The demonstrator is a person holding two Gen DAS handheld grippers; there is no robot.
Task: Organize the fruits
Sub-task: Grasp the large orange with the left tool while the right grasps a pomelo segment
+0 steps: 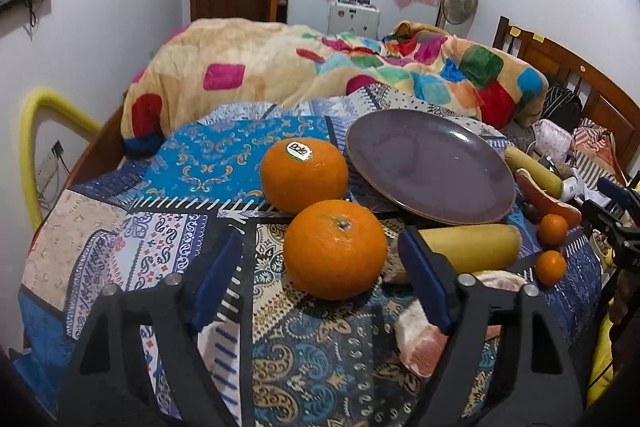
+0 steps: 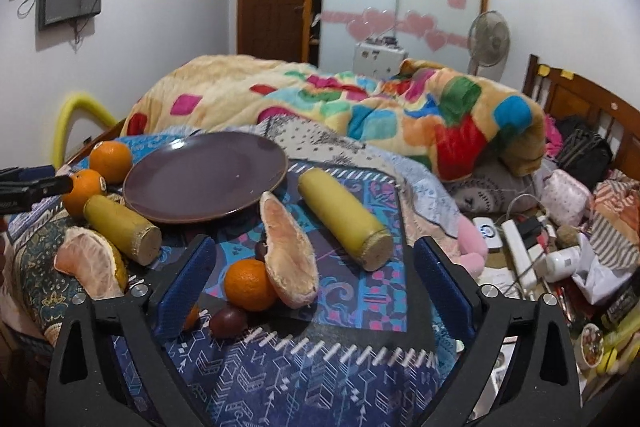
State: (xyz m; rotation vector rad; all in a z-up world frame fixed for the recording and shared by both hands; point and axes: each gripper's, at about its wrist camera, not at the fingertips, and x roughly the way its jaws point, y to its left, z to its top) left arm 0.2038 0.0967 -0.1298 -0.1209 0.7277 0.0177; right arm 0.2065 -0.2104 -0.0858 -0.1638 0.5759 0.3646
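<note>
Left claw (image 1: 320,267) gapes empty around the near orange (image 1: 335,247), just before the purple plate (image 1: 430,167); right claw (image 2: 316,267) wide open, holding nothing, near a pomelo wedge (image 2: 289,259).

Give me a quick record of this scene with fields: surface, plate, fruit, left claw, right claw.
surface: patchwork patterned bedspread
plate: round purple ceramic plate, empty
fruit: two large oranges, two small mandarins, two peeled pomelo wedges, two yellow cut cane pieces, all off the plate
left claw: left claw open, nearest large orange between its jaws, not gripped
right claw: right claw open, holding nothing
</note>
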